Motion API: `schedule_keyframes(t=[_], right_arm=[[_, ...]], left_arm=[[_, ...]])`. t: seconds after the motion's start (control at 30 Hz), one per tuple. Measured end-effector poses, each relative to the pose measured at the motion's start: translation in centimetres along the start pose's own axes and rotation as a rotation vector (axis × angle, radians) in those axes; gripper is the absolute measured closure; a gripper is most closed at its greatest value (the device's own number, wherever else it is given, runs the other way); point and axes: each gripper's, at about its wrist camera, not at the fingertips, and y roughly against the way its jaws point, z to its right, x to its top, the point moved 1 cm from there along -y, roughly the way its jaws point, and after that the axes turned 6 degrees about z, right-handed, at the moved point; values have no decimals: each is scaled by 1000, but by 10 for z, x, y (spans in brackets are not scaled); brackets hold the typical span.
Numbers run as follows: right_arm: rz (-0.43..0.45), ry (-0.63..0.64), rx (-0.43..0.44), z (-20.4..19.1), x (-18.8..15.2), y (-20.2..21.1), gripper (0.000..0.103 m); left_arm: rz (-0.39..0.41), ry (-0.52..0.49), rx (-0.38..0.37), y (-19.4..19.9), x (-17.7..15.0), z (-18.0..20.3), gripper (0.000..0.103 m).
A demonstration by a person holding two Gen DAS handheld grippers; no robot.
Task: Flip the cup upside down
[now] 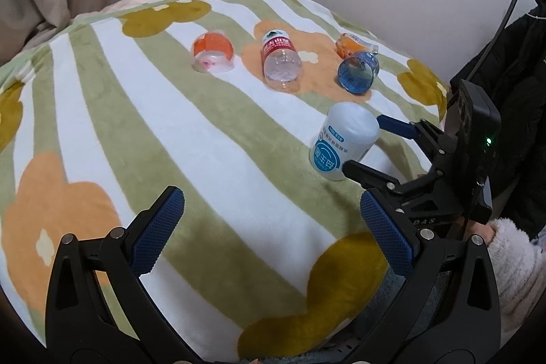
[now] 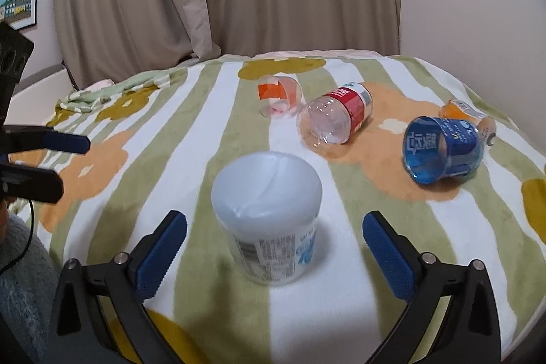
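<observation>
A white cup with blue print (image 2: 269,220) stands upside down on the striped blanket, closed bottom up; it also shows in the left wrist view (image 1: 344,140). My right gripper (image 2: 274,253) is open, its fingers on either side of the cup and apart from it; in the left wrist view it (image 1: 370,142) sits beside the cup. My left gripper (image 1: 269,231) is open and empty over the blanket, left of the cup; its fingertips (image 2: 73,142) show at the left edge of the right wrist view.
A blue cup (image 2: 442,149), a clear cut bottle with red label (image 2: 336,116), an orange-banded clear cup (image 2: 281,98) and an orange cup (image 2: 469,115) lie on their sides farther back. Curtains and a wall stand behind the bed.
</observation>
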Motion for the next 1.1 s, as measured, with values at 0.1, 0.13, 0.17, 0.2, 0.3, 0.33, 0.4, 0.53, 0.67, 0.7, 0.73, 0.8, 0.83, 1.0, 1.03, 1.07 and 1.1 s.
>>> schedule_keyframes(t=[0.1,0.13,0.17,0.2,0.3,0.33,0.4,0.53,0.67,0.7,0.73,0.8,0.83,1.0,1.03,1.07,1.1], right_arm=[[4,-2,-6,0,-1,8,0],[7,-9,-3,0,-1,12,0],[-1,-10,-8,-1,-1,15,0],[-7,-5,-20,-2,-1,18,0],[18,-7,-39,-4,7,38,0],[23,-21,-44,-4,12,47,0],[43,-34,-64,-4,26,68,0],[164,3,-227,-7,59,123,0],[285,-10,-321,-8,92,178,0],[301,-24,-339,-7,99,190,0],[310,-30,-351,-7,104,199,0],[331,-39,-385,-8,109,214,0],[342,-47,-416,-9,110,223,0],[374,-108,-487,-9,102,250,0],[373,-113,-496,-10,99,253,0],[371,-115,-502,-10,96,255,0],[369,-113,-505,-11,93,255,0]], left_arm=[[13,-8,8,3,0,2,0],[18,-11,12,3,0,3,0],[23,-14,16,4,0,4,0],[30,-18,23,5,1,5,0],[90,-42,65,16,2,10,0],[118,-49,72,22,4,11,0],[200,-65,99,39,9,17,0],[344,-41,124,75,28,30,0],[498,-50,152,115,50,54,0],[529,-56,161,123,54,60,0],[560,-63,172,132,59,67,0],[603,-75,184,146,62,80,0],[620,-77,189,152,63,86,0],[636,-76,194,163,51,108,0],[634,-75,190,164,48,111,0],[634,-75,188,164,46,113,0],[632,-77,187,164,44,115,0]])
